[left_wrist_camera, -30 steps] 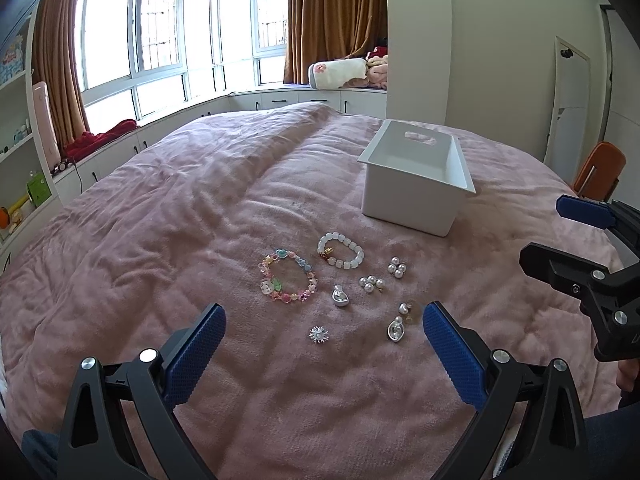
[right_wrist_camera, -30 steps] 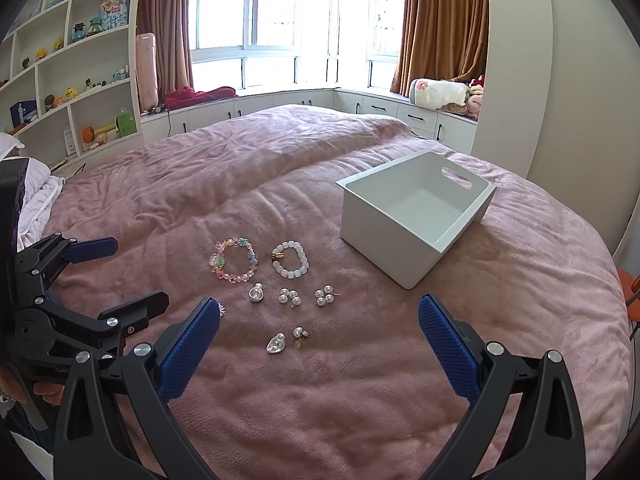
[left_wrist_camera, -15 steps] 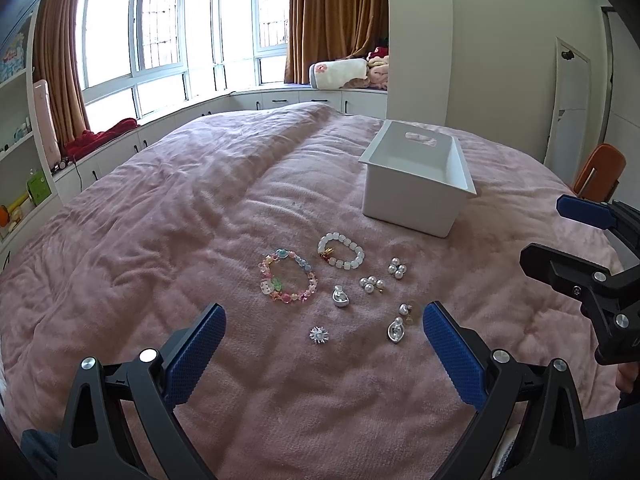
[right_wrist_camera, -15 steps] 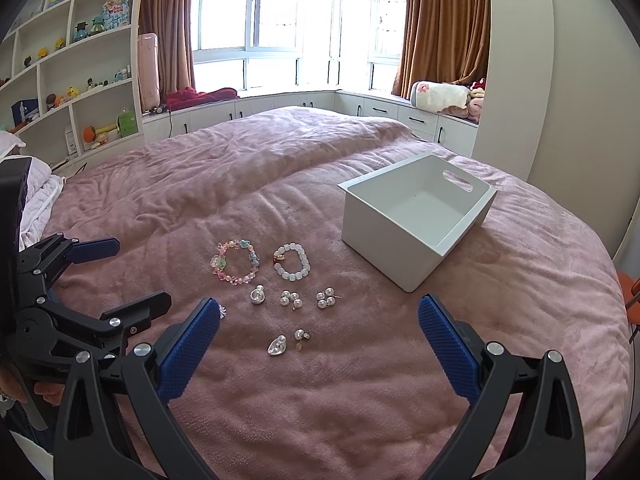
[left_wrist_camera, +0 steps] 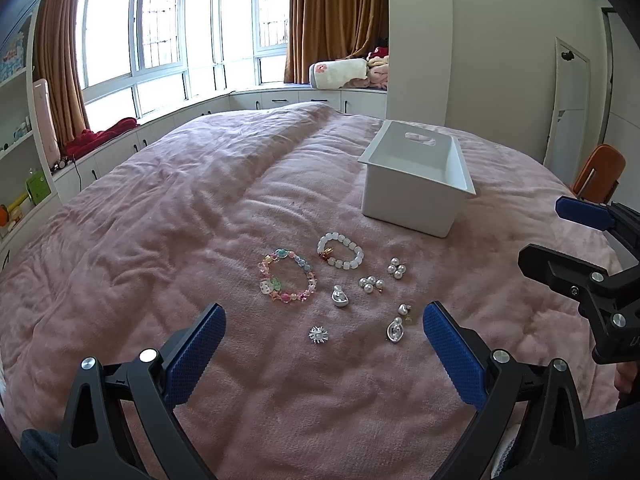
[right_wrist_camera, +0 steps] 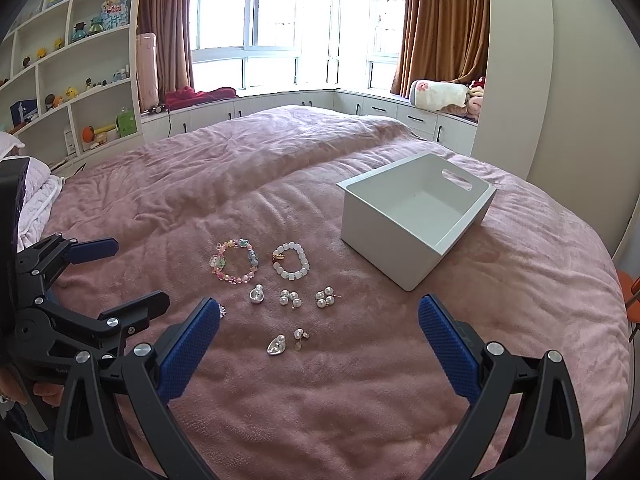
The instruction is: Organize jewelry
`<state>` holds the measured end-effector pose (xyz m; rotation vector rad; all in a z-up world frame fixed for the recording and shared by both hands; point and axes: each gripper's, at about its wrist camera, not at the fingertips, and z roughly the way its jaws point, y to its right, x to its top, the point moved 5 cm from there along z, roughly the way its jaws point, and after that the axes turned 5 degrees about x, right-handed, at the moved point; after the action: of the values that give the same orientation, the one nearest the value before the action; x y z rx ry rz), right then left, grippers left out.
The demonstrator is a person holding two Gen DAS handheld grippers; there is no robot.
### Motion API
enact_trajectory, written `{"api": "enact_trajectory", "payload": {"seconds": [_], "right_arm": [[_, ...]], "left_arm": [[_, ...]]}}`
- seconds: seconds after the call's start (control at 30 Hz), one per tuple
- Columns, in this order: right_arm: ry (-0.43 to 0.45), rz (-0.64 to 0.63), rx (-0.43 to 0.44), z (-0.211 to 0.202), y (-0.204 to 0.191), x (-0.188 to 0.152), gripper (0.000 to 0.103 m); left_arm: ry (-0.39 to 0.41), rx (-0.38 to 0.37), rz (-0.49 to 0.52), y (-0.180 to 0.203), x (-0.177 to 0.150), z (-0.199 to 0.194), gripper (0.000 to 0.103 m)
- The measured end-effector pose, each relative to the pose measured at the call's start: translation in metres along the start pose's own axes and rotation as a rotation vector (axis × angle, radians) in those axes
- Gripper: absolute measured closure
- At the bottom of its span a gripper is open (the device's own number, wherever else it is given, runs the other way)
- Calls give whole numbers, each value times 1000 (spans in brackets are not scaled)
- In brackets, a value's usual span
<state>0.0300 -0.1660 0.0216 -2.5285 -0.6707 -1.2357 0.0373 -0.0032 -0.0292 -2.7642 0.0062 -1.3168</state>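
Note:
Jewelry lies on a pink bedspread: a colourful bead bracelet (left_wrist_camera: 286,278) (right_wrist_camera: 235,261), a white bead bracelet (left_wrist_camera: 340,250) (right_wrist_camera: 291,261), two pearl clusters (left_wrist_camera: 372,284) (left_wrist_camera: 396,268), silver drop earrings (left_wrist_camera: 339,296) (left_wrist_camera: 395,330) and a small starburst piece (left_wrist_camera: 319,335). An empty white bin (left_wrist_camera: 416,178) (right_wrist_camera: 416,216) stands behind them to the right. My left gripper (left_wrist_camera: 324,344) is open, hovering near the starburst piece. My right gripper (right_wrist_camera: 318,340) is open above a silver earring (right_wrist_camera: 277,345).
The bedspread (left_wrist_camera: 160,220) fills the view. Window-seat cabinets (right_wrist_camera: 280,104) run along the back, shelves (right_wrist_camera: 68,80) stand at the left, an orange chair (left_wrist_camera: 599,170) at the right. Each gripper shows in the other's view, left (right_wrist_camera: 96,284) and right (left_wrist_camera: 576,244).
Almost nothing has changed; the right view has drifted slightly, so the jewelry and bin sit a little lower and more to the right. Both grippers stay open.

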Motion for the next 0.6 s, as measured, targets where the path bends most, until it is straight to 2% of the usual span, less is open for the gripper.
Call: {"api": "enact_trajectory", "payload": {"seconds": [0.6], "right_arm": [[0, -1, -1, 0, 1, 0, 5]], "left_arm": [[1, 0, -2, -1, 0, 0, 3]]}}
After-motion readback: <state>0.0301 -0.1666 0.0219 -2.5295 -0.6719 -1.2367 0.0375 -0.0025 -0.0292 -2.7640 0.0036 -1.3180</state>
